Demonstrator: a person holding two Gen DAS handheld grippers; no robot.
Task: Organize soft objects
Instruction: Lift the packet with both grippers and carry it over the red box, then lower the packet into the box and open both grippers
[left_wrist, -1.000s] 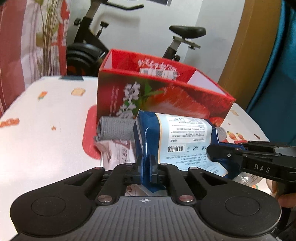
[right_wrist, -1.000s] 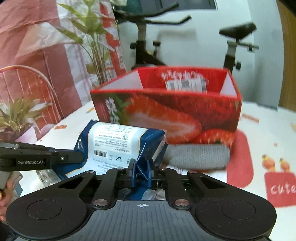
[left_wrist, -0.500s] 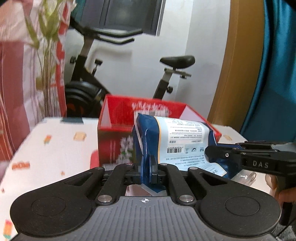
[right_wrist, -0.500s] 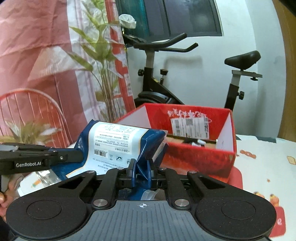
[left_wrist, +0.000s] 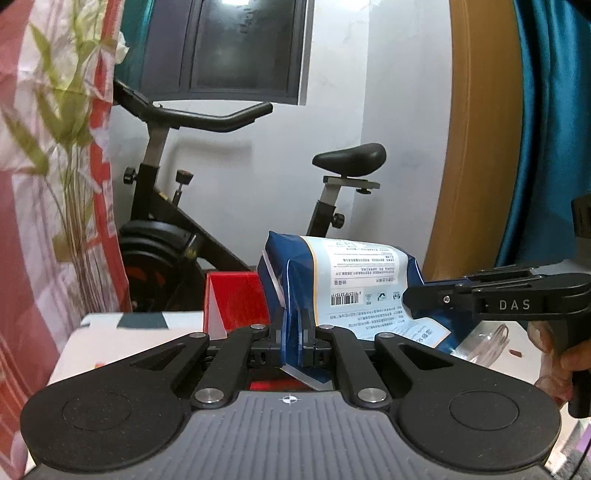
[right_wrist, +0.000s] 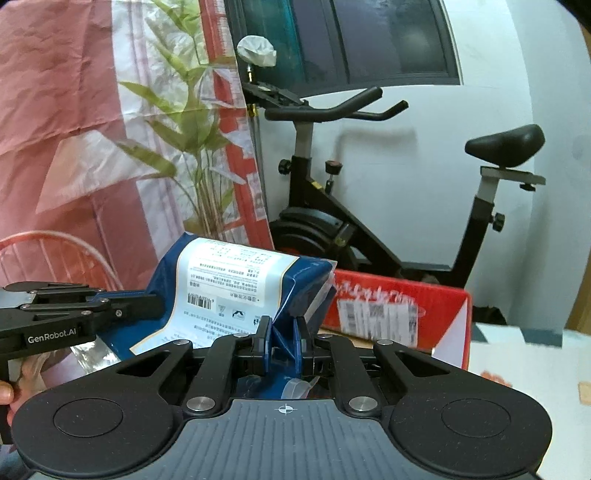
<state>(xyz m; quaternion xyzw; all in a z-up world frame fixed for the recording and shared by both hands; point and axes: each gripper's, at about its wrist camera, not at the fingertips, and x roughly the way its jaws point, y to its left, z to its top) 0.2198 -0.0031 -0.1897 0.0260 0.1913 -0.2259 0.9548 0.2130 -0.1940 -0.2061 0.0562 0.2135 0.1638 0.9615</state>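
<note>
Indoors, both hand-held grippers pinch a blue pack (left_wrist: 347, 284) above the red box (right_wrist: 399, 314) near an exercise bike (right_wrist: 369, 206).

A home room — exercise bike (right_wrist: 388, 206), curtain (left_wrist: 546, 129), printed tablecloth (right_wrist: 535, 369).

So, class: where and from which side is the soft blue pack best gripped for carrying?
At its crimped end seams, one from each side, as now: the left gripper and right gripper each pinch a flat end of the blue pack; its puffy middle would slip.
</note>
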